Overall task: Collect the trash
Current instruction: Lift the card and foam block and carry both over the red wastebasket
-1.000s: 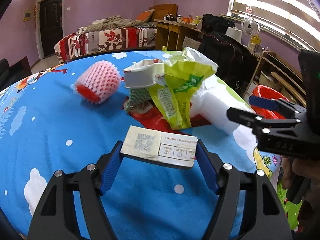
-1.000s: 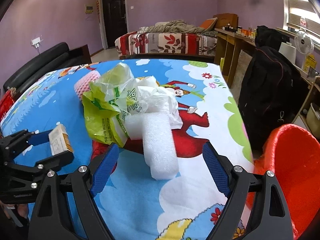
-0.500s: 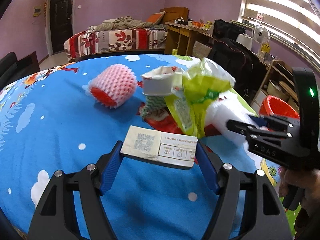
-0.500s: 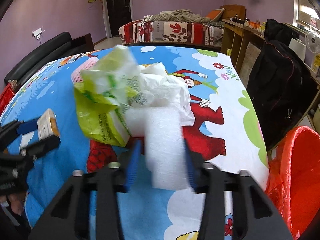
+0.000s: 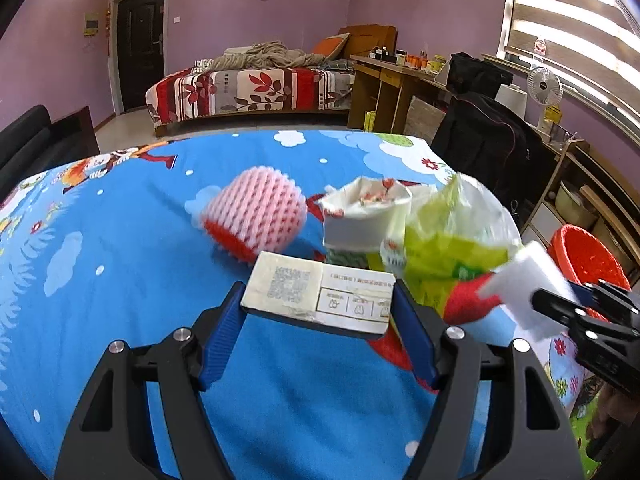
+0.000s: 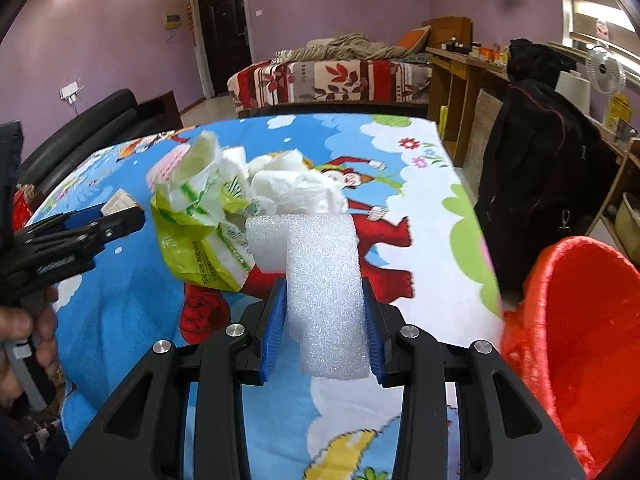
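Observation:
My left gripper [image 5: 320, 312] is shut on a small cream carton [image 5: 320, 294] with a QR code, held above the blue cartoon tablecloth [image 5: 120, 280]. My right gripper [image 6: 326, 312] is shut on a white foam piece [image 6: 324, 280], lifted just off the cloth. On the table lie a green-and-white plastic bag [image 6: 200, 216], crumpled white paper [image 6: 296, 188], a white paper cup [image 5: 364, 220] and a pink foam fruit net [image 5: 256, 212]. The right gripper and its foam also show in the left wrist view [image 5: 524, 284]. The left gripper also shows in the right wrist view [image 6: 120, 208].
A red trash bin [image 6: 576, 328] stands off the table's right edge; it also shows in the left wrist view [image 5: 584, 252]. A black bag [image 6: 536, 160] hangs on a chair behind it. A bed [image 5: 248, 88], desk [image 5: 392, 84] and black sofa [image 6: 88, 128] surround the table.
My right gripper has closed on the white foam piece and lifted it. My left gripper, still holding the carton, has risen and drawn back from the trash pile.

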`<state>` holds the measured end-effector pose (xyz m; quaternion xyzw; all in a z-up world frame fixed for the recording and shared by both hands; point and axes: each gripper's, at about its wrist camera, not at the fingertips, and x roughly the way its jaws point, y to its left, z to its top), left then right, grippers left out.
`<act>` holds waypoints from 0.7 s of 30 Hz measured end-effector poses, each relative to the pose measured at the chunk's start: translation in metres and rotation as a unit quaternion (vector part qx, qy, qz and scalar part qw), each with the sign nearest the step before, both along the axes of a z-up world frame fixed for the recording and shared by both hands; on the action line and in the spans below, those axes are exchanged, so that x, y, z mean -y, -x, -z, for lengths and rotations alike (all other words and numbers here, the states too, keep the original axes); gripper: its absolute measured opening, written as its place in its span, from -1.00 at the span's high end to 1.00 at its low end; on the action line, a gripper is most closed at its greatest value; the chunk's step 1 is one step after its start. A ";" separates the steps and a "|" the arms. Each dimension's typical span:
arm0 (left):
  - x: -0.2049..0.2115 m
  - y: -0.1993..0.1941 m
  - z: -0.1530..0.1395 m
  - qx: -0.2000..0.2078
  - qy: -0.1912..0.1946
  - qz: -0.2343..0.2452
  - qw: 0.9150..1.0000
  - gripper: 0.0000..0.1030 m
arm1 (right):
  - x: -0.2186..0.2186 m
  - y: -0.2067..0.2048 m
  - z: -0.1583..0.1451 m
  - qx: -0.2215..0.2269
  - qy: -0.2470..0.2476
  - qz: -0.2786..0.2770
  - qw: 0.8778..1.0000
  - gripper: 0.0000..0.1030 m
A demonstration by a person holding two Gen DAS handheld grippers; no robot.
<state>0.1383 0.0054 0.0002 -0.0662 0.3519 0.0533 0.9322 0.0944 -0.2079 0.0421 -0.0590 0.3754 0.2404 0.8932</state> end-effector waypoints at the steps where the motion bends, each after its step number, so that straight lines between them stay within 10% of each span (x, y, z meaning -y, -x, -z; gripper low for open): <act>1: 0.000 -0.003 -0.001 0.000 -0.001 -0.001 1.000 -0.36 | 0.003 0.002 -0.003 0.004 -0.001 0.002 1.000 0.32; 21: 0.082 -0.019 -0.025 0.017 -0.023 0.104 0.994 -0.36 | 0.081 0.023 -0.034 0.037 -0.027 0.072 0.996 0.31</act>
